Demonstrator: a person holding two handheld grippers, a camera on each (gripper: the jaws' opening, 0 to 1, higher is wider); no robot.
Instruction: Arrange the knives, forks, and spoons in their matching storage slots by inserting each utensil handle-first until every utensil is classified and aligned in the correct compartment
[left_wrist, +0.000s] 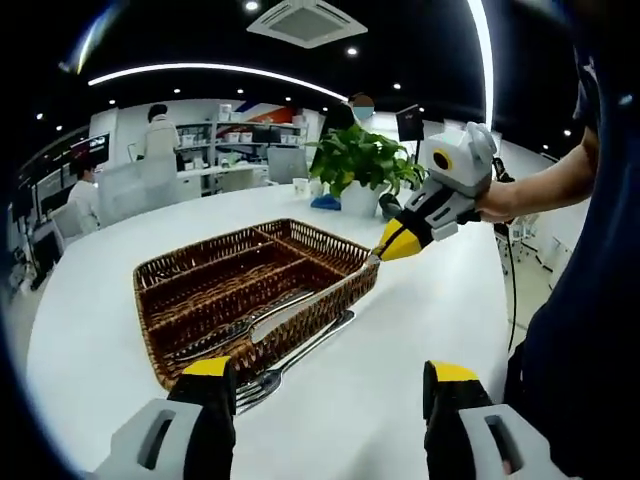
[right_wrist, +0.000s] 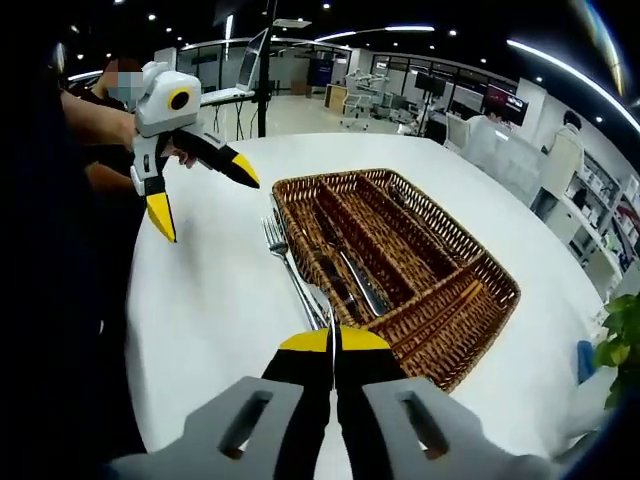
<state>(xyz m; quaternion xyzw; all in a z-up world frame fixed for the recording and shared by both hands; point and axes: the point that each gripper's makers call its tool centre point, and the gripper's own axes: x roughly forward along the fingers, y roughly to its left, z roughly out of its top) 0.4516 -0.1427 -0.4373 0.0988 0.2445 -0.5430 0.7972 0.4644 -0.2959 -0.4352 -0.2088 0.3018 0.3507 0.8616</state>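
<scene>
Overhead, ceiling lights (left_wrist: 215, 68); white table (left_wrist: 430, 300).

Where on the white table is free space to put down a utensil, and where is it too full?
Free: the white table between the fork and the open left gripper, and beyond the wicker tray. Crowded: along the tray's near side, where utensils lie beside the right gripper.

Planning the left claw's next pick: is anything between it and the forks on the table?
Nothing visible. The forks lie on bare table beside the basket wall, straight ahead of the open left claw.
</scene>
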